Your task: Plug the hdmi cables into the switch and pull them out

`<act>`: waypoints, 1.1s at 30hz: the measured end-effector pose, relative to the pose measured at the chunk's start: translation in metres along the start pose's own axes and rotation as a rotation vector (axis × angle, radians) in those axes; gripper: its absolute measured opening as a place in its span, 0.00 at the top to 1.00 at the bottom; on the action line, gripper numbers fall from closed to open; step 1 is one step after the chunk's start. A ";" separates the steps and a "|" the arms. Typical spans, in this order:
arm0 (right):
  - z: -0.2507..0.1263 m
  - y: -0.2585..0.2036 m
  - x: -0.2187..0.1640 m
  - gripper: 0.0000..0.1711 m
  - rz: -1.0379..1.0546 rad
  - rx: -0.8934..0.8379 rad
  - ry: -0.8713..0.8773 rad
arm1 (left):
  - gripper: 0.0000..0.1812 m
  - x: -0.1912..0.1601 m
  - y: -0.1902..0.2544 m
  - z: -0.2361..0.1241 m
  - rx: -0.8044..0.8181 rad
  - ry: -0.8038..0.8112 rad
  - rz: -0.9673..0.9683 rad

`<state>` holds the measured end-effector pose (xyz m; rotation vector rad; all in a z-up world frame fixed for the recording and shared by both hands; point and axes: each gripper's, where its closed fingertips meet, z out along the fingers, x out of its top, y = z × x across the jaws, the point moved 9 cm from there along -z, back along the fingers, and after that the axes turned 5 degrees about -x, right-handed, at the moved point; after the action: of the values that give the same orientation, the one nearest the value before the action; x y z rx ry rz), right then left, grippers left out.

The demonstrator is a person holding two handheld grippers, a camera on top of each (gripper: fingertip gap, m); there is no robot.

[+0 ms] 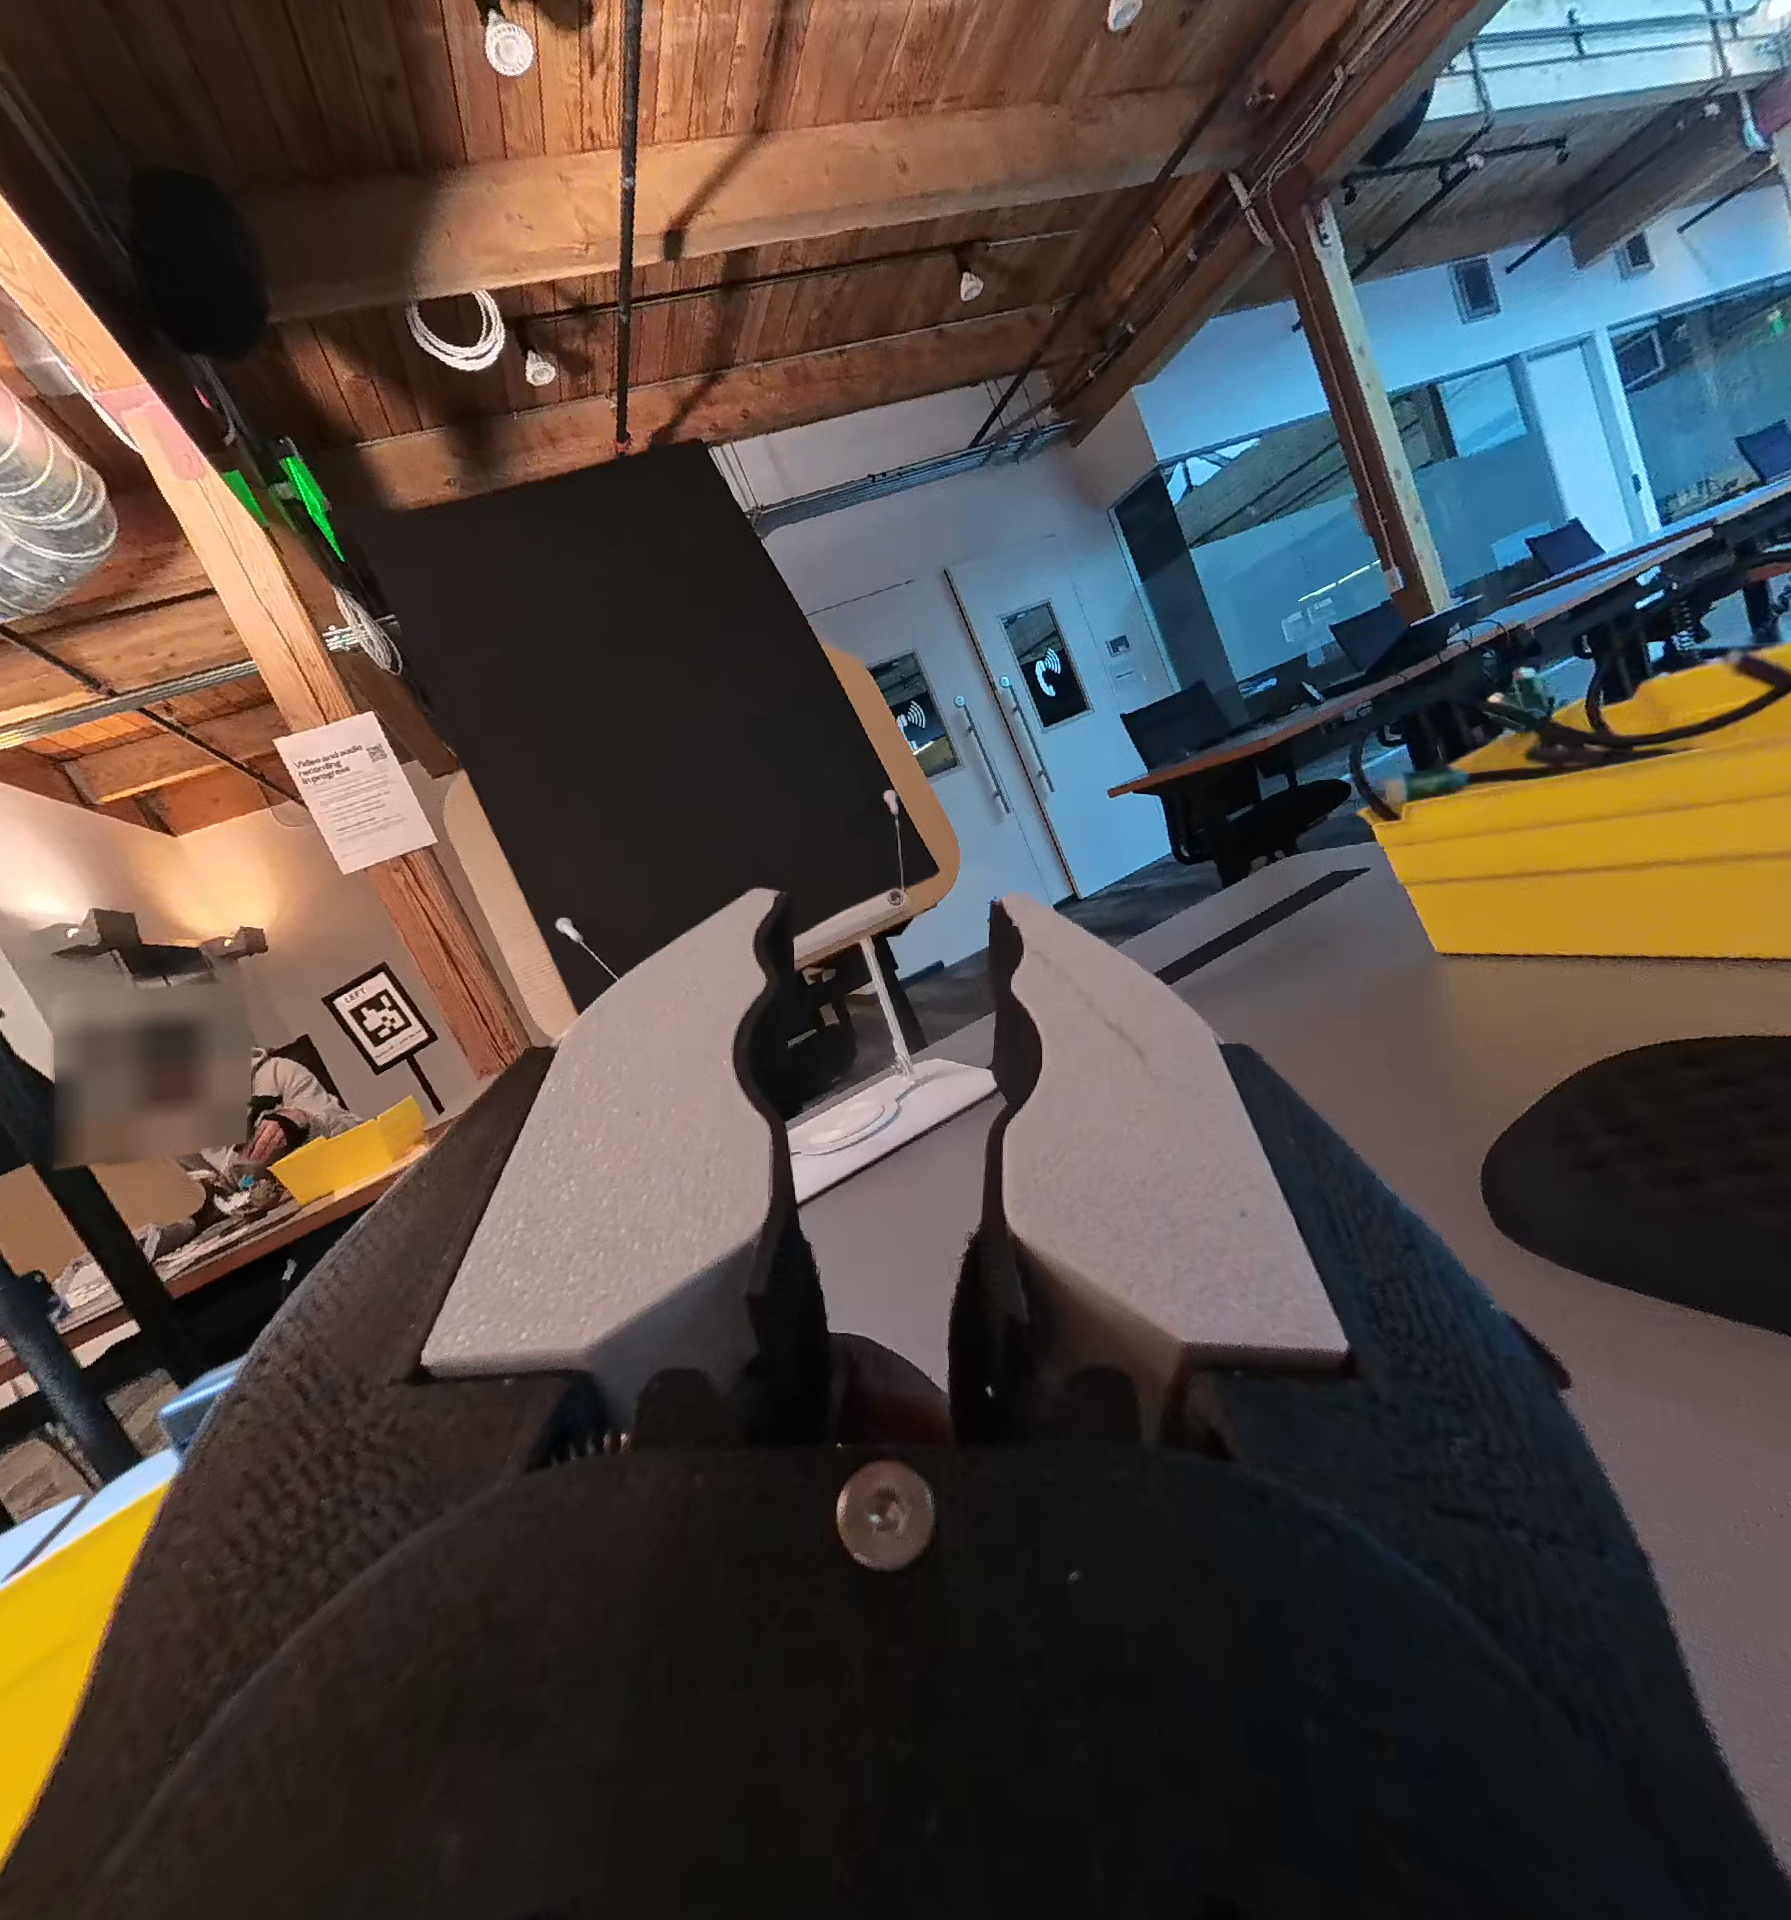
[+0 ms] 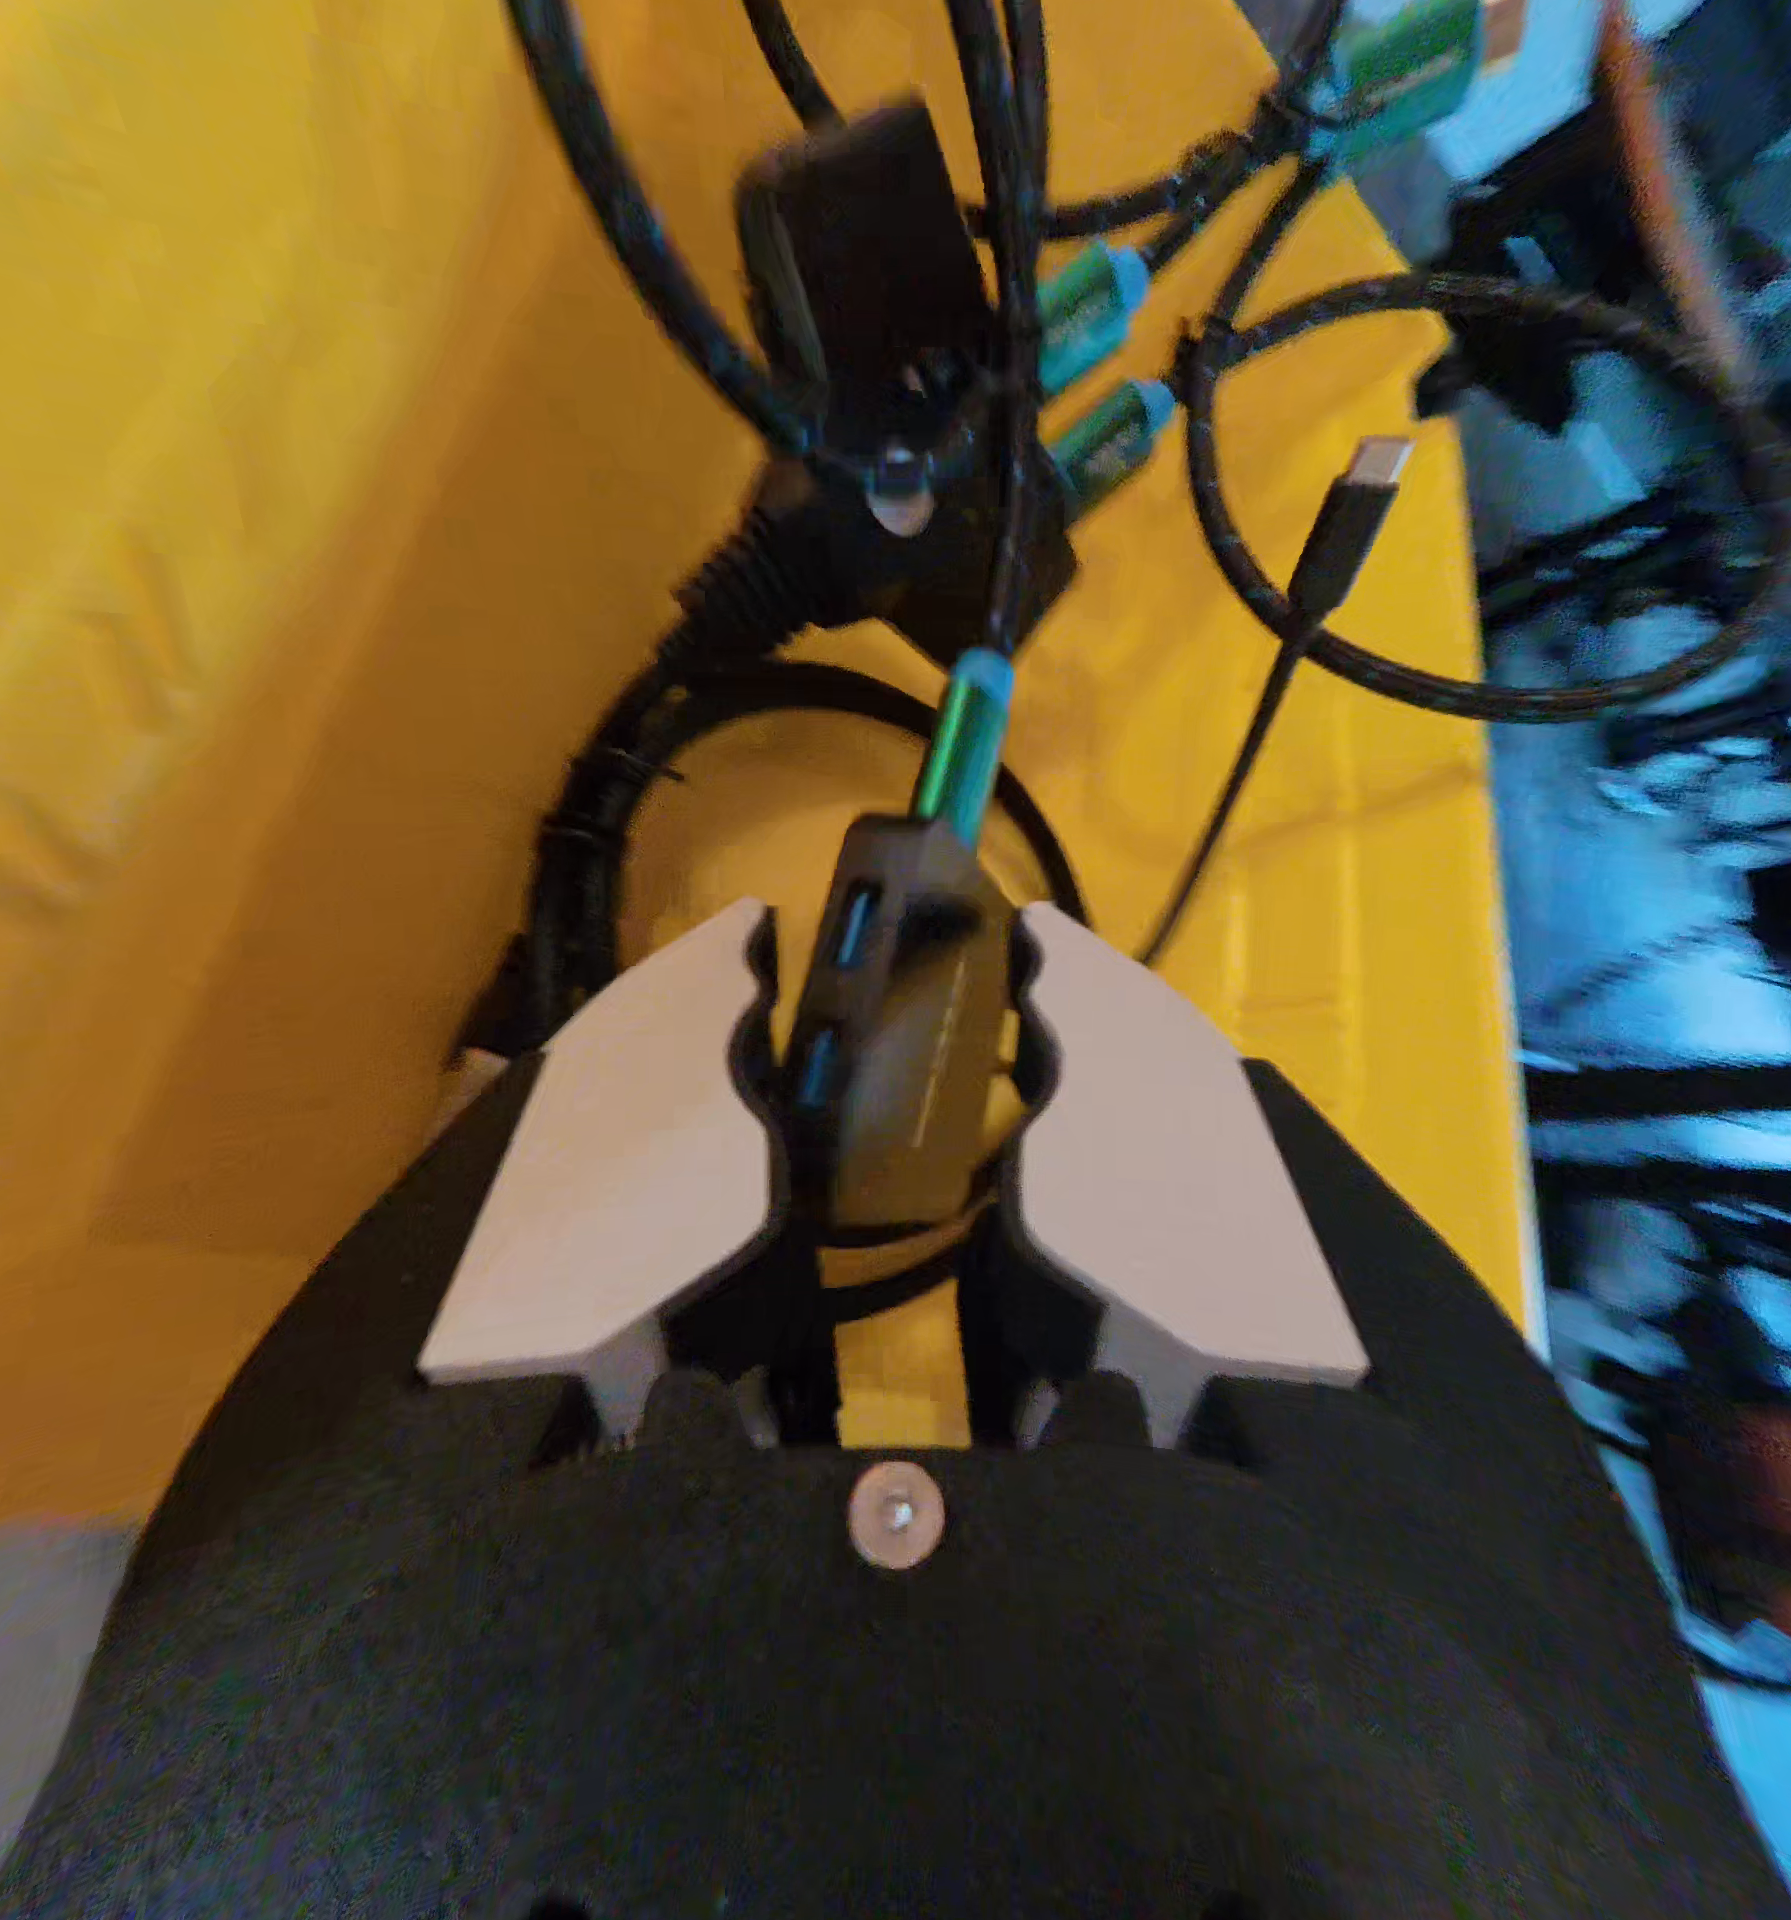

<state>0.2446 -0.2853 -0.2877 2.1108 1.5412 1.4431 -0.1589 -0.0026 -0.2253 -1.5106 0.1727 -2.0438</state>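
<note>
Right gripper point(image 2: 896, 997) clamped on switch point(image 2: 912, 1039), green-ended hdmi cable point(image 2: 964, 748) plugged in; left gripper point(image 1: 891, 997) open, empty. Tangled cables could drag the switch askew.

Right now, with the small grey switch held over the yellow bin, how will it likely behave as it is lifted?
The switch looks rigid and probably light. Its attached cable looks floppy and may tug it sideways. The right gripper holds it tilted, so it could twist.

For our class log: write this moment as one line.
left gripper: open, empty | right gripper: shut on switch | green-ended HDMI cable: plugged in
</note>
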 end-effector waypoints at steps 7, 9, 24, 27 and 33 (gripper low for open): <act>-0.051 0.021 0.009 0.61 0.209 0.160 0.274 | 0.70 0.032 -0.015 -0.009 -0.007 -0.001 -0.110; -0.073 0.019 0.007 0.61 0.184 0.252 0.343 | 0.61 0.043 -0.027 -0.016 0.040 0.014 -0.187; -0.044 -0.070 0.045 0.88 -0.151 0.329 -0.009 | 0.63 0.084 -0.094 -0.098 0.416 0.109 -0.028; -0.033 -0.082 0.060 0.87 -0.186 0.245 0.006 | 0.65 0.079 -0.100 -0.107 0.449 0.110 -0.038; -0.011 -0.105 0.099 0.85 -0.189 0.250 0.042 | 0.68 0.068 -0.102 -0.118 0.466 0.128 -0.066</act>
<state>0.1686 -0.1624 -0.2860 2.0026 1.9687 1.2981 -0.3169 0.0182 -0.1659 -1.1112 -0.2903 -2.0495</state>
